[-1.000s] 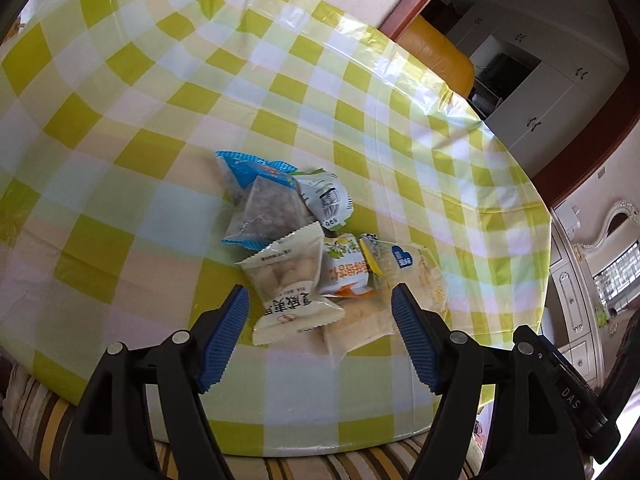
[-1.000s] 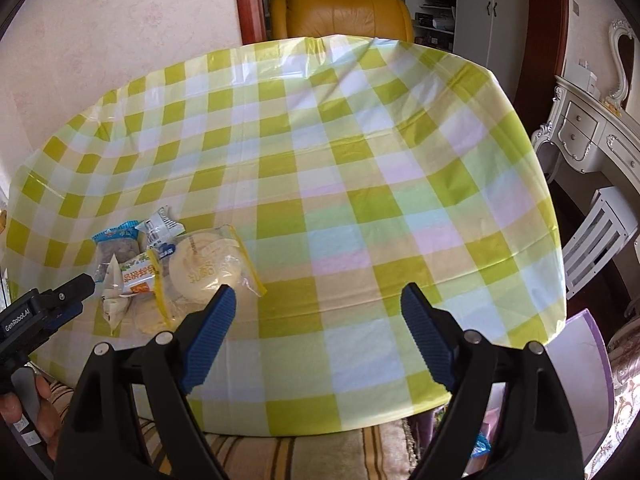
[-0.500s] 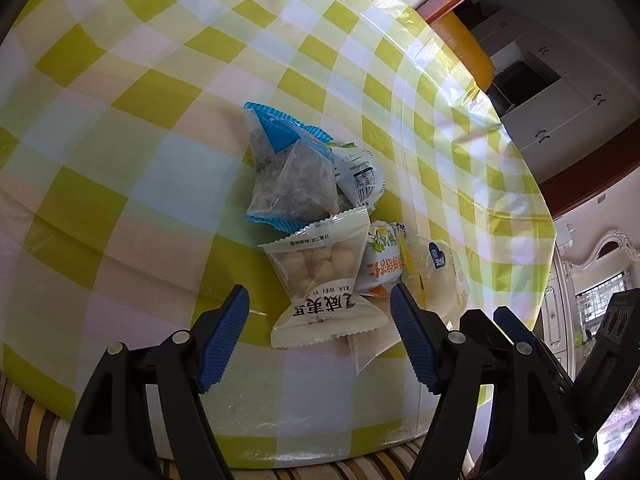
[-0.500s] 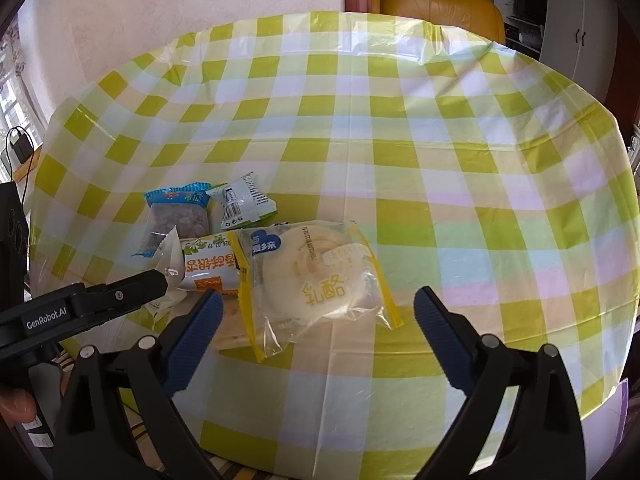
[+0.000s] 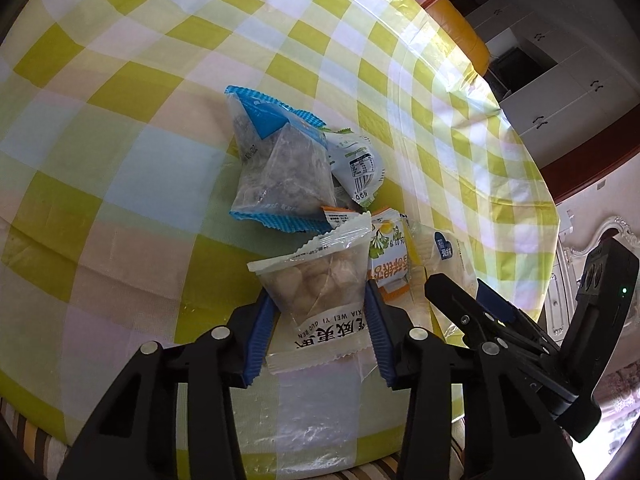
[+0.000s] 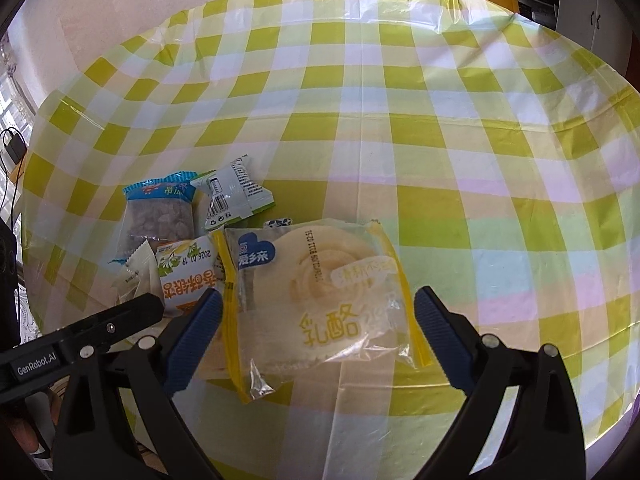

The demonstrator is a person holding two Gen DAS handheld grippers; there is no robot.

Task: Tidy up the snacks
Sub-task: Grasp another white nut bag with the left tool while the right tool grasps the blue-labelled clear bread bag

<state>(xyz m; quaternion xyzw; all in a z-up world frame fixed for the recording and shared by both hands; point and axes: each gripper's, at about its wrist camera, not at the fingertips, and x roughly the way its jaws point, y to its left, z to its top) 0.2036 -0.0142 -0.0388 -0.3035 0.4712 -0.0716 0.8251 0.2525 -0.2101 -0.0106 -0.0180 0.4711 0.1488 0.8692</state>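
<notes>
- Left wrist view: left tongs [image 5: 320,316], jaws just closing, clench the clear white-printed nut packet [image 5: 320,284] to lift it from the pile on the green-checked bench [image 5: 120,160].
- Right tongs [image 6: 316,320] gape, straddling the yellow-edged bread bag [image 6: 320,300], ungripped.

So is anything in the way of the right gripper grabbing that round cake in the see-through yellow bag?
Nothing visible. The right gripper stands open around the round cake in its clear yellow-edged bag, which lies on top of the pile.
</notes>
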